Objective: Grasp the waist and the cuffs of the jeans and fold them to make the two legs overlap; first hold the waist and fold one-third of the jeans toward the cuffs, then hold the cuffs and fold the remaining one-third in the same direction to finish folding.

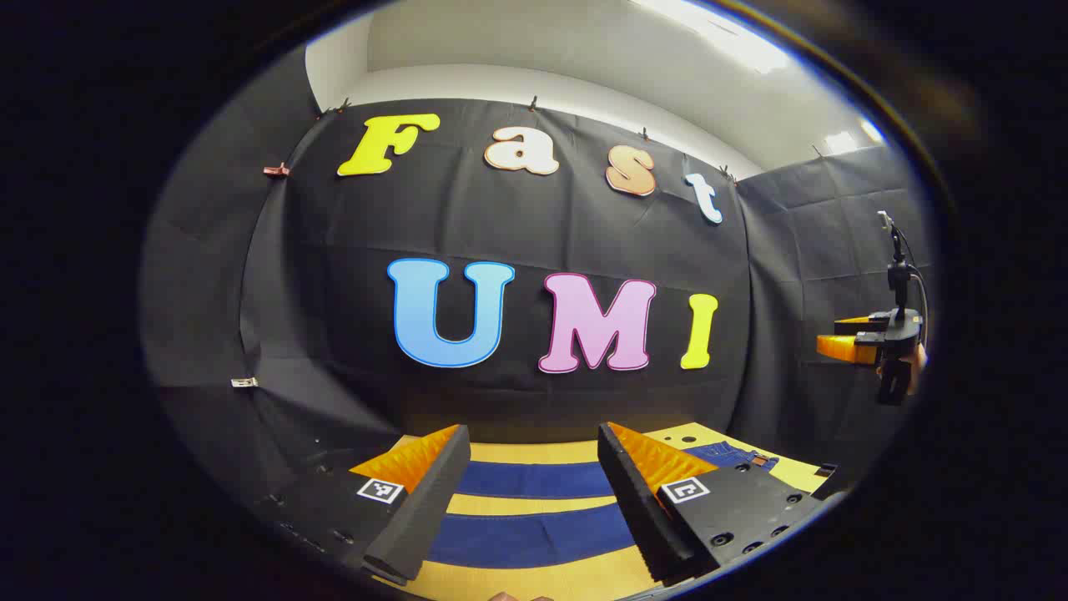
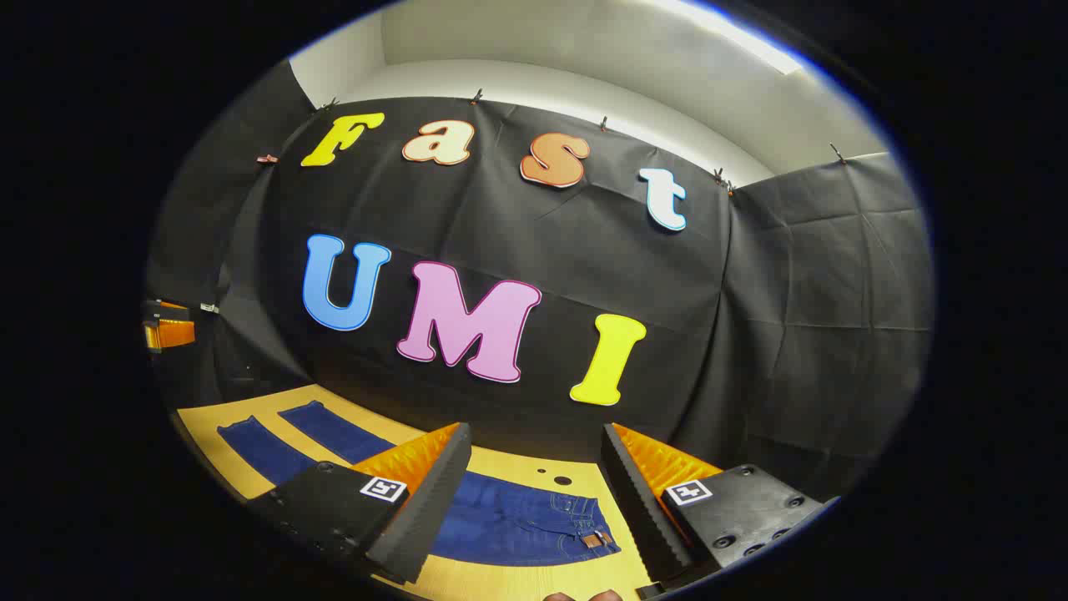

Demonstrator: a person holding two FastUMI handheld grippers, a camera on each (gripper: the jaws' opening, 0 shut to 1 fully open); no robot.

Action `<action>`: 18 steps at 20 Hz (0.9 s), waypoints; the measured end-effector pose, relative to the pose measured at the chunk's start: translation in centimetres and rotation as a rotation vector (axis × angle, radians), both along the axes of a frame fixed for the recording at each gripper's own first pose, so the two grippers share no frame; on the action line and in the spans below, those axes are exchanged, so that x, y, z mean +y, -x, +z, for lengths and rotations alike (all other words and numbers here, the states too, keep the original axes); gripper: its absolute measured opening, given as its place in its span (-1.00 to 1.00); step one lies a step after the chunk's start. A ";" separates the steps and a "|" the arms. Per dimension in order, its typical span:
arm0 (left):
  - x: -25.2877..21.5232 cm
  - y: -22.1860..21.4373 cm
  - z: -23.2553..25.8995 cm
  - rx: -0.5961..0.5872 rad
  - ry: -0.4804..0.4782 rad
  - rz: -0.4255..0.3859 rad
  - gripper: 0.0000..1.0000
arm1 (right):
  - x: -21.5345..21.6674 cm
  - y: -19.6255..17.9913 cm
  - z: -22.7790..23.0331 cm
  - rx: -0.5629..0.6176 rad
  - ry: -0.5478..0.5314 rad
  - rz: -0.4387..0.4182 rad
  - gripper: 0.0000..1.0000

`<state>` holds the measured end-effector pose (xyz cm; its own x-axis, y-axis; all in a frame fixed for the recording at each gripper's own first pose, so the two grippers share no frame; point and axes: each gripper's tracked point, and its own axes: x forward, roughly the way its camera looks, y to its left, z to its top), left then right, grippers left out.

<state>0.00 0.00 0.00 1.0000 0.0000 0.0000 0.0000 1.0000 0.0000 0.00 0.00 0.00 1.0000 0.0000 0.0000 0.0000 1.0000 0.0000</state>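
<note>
Left gripper view, left gripper [image 1: 534, 467] spread wide holding nothing, above the jeans [image 1: 534, 511] lying flat on the table [image 1: 534, 578], right gripper [image 2: 534, 467] also wide and empty, up over the waist [image 2: 576, 526]

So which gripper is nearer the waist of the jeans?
Right. The right gripper hangs open over the waist; the left gripper hangs open over the two legs, farther along.
</note>
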 end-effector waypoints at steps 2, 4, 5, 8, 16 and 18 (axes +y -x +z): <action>0.2 -0.1 -0.3 0.003 0.007 0.001 0.92 | -0.2 -0.1 0.0 0.002 -0.002 -0.002 0.92; 0.4 -0.2 -0.6 0.010 0.013 0.005 0.92 | -0.4 -0.2 -0.1 0.005 0.000 -0.007 0.92; 0.5 -0.3 -0.6 0.011 0.017 0.007 0.92 | -0.7 -0.3 -0.3 0.006 0.004 -0.012 0.92; 0.9 -0.6 -1.0 0.017 0.037 0.013 0.92 | -1.2 -0.4 -0.5 0.014 0.006 -0.022 0.92; 1.3 -1.3 -0.3 0.005 0.075 0.067 0.92 | -1.3 -2.4 -0.8 0.000 -0.103 -0.039 0.93; 1.3 -0.8 -0.1 -0.005 0.082 0.081 0.92 | -1.3 -3.6 -0.4 -0.012 -0.110 -0.041 0.92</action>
<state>0.79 1.29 -0.10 0.9967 0.0806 0.0012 -0.0802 0.9934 -0.0821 3.60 -1.27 -0.37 0.9991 -0.0419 0.0097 0.0406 0.9931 0.1097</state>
